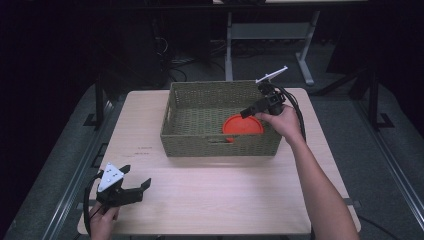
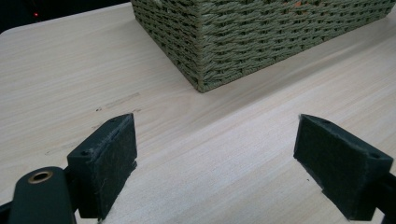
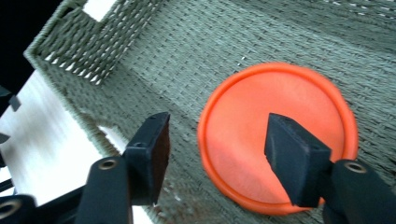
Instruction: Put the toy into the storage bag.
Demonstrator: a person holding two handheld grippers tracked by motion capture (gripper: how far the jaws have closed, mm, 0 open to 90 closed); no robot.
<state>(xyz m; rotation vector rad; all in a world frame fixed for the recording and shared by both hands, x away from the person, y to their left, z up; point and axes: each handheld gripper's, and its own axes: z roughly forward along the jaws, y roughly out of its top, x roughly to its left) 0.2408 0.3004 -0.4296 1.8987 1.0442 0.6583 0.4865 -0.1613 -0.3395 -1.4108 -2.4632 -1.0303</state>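
Note:
A woven green basket (image 1: 200,100) stands at the back middle of the table, and its near corner (image 2: 205,51) rises ahead in the left gripper view. An orange round plate (image 1: 242,125) lies flat on the basket floor by the front right wall, and looks large in the right gripper view (image 3: 280,121). My right gripper (image 1: 248,112) hangs open over the basket's right side, just above the plate (image 3: 217,149), holding nothing. My left gripper (image 1: 136,178) rests open low over the table's front left corner (image 2: 215,158), nothing between its pads.
The light wood table (image 1: 220,195) has broad bare room in front of the basket. A handle slot (image 3: 100,9) opens in the basket's end wall. Dark floor, a desk frame (image 1: 270,35) and cables lie beyond the table's far edge.

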